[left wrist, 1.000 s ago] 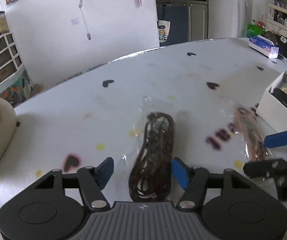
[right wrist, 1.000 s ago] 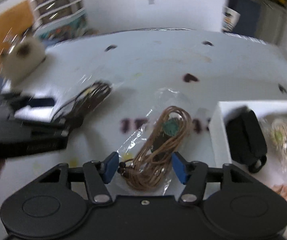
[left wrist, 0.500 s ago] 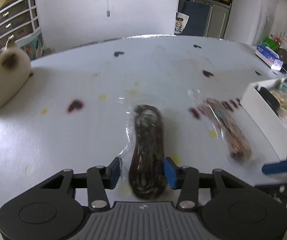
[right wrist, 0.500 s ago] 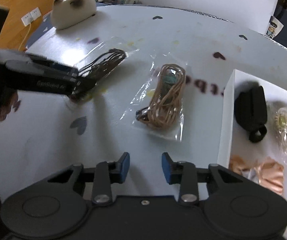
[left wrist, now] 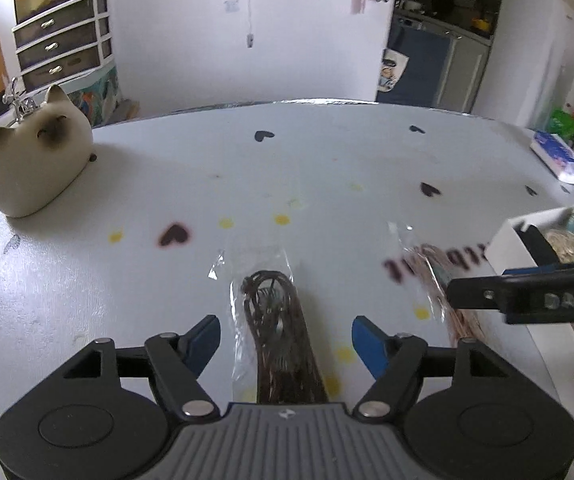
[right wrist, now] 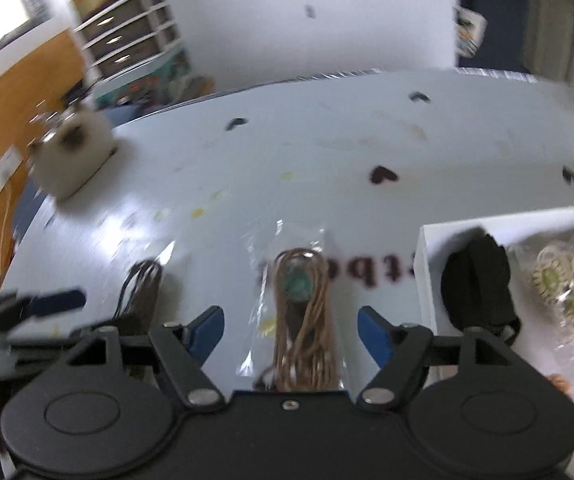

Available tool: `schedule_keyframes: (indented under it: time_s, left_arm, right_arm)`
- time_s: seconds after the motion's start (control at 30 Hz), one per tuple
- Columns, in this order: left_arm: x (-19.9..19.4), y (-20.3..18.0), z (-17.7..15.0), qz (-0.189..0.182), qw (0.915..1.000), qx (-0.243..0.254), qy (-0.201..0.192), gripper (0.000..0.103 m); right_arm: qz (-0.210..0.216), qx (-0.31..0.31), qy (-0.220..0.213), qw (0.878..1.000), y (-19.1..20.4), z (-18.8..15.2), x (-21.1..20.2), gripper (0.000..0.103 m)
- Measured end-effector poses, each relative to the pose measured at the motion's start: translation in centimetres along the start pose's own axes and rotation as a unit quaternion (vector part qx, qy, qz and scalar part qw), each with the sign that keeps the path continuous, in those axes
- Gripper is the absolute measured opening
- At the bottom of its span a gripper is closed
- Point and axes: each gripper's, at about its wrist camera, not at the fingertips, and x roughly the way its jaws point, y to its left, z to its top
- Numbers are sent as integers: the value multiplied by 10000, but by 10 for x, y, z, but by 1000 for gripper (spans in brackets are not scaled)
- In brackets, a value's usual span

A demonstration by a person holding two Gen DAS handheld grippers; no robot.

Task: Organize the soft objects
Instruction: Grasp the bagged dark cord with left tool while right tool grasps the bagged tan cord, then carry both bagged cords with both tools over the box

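A dark brown cord bundle in a clear bag (left wrist: 277,328) lies on the white table between the fingers of my left gripper (left wrist: 286,340), which is open around it. A tan cord bundle in a clear bag (right wrist: 301,320) lies between the fingers of my right gripper (right wrist: 291,330), also open. The dark bundle also shows in the right wrist view (right wrist: 141,292), beside the left gripper (right wrist: 43,306). The tan bundle also shows in the left wrist view (left wrist: 443,292), partly behind the right gripper (left wrist: 527,292).
A white box (right wrist: 423,256) at the right holds a black pouch (right wrist: 477,284) and a pale cord bundle (right wrist: 567,280). A cream cat figure (left wrist: 33,168) stands at the table's far left. A tissue pack (left wrist: 557,156) lies at the far right edge.
Both grippers have opened wider. My right gripper moved forward and down, so the tan bundle now lies between its fingers. My left gripper stays over the dark bundle.
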Motion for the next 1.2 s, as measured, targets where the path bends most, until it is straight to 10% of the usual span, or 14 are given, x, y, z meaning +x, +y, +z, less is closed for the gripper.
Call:
schedule_keyframes:
  time_s: [0.27, 0.5, 0.87, 1.2]
  left_arm:
    - [30, -4, 14, 189, 9985, -328, 394, 71]
    - [43, 3, 5, 134, 9952, -673, 704, 47]
    - [23, 0, -5, 1, 9949, -828, 578, 31]
    - [-31, -4, 6, -68, 9940, -1091, -76, 31]
  right_arm:
    - [-375, -244, 233, 9987, 8, 4, 31, 73]
    - [-638, -923, 332, 9931, 20, -8, 33, 60]
    - [-185, -634, 363, 9972, 17, -20, 12, 29]
    - [149, -238, -332, 9991, 3, -18, -52, 29]
